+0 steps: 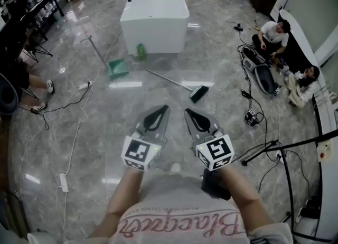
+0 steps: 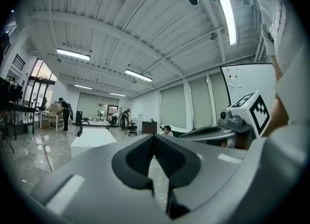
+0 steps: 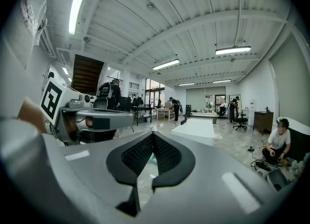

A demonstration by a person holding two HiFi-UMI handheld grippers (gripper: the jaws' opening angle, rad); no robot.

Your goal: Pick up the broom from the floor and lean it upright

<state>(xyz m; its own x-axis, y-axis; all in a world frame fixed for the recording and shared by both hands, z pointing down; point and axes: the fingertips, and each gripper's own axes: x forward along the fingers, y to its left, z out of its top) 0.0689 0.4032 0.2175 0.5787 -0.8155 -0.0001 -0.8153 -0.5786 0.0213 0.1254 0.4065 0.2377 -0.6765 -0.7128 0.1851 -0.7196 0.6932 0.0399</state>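
On floor [image 1: 105, 132]: broom [image 1: 174, 82] lies flat, handle toward table [image 1: 156, 5] (head nearer).

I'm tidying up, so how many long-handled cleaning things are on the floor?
2: the broom lying ahead, right of centre, and a green dustpan left of it near the white counter. More may hide behind it.

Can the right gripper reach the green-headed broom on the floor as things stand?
Probably not yet: the green-headed broom lies ahead, beyond the shut right gripper. Only bare floor lies between, nothing blocking.
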